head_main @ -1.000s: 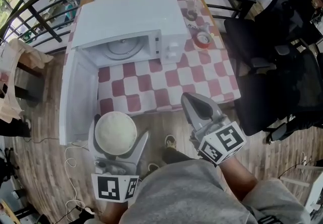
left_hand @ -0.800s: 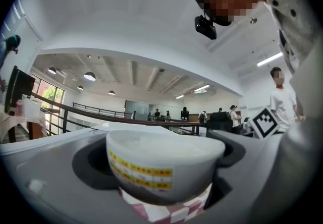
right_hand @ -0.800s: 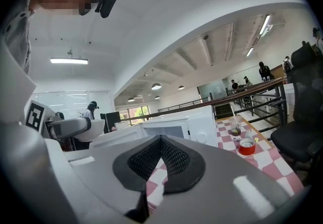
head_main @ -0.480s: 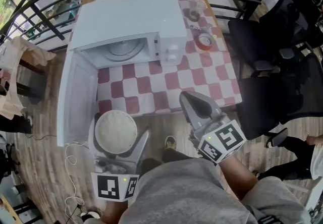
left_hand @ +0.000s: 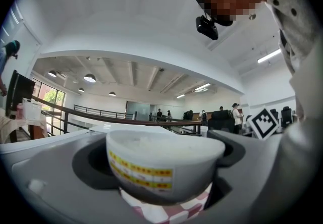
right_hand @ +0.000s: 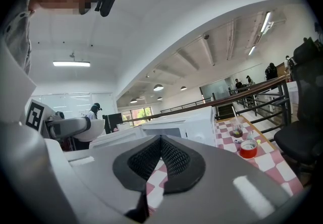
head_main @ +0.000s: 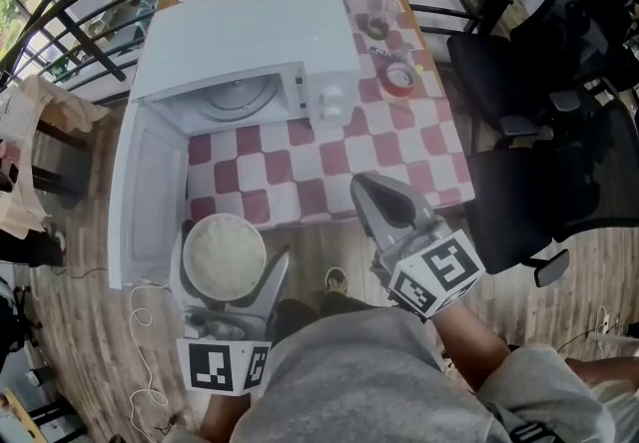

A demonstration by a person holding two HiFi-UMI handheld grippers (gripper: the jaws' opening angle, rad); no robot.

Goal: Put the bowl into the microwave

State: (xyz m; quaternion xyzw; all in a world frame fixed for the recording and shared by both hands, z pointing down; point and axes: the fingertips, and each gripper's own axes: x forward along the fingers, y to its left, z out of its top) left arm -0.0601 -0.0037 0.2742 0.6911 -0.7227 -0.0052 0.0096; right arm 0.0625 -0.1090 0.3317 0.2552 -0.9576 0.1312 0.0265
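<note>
White round yellow-banded bowl (left_hand: 161,160) is clamped across its walls in my left gripper (head_main: 228,266). It is likely light and slippery. My right gripper (head_main: 367,194) is closed, empty.

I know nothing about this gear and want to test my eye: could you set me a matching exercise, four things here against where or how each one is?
Things:
1. bowl
2. microwave door
3. right tool
4. red round item

Place or state:
A. shut, holding nothing
B. on the checked tablecloth, right of the microwave
C. gripped by the left tool
D. swung open

Pairs: 1-C, 2-D, 3-A, 4-B
</note>
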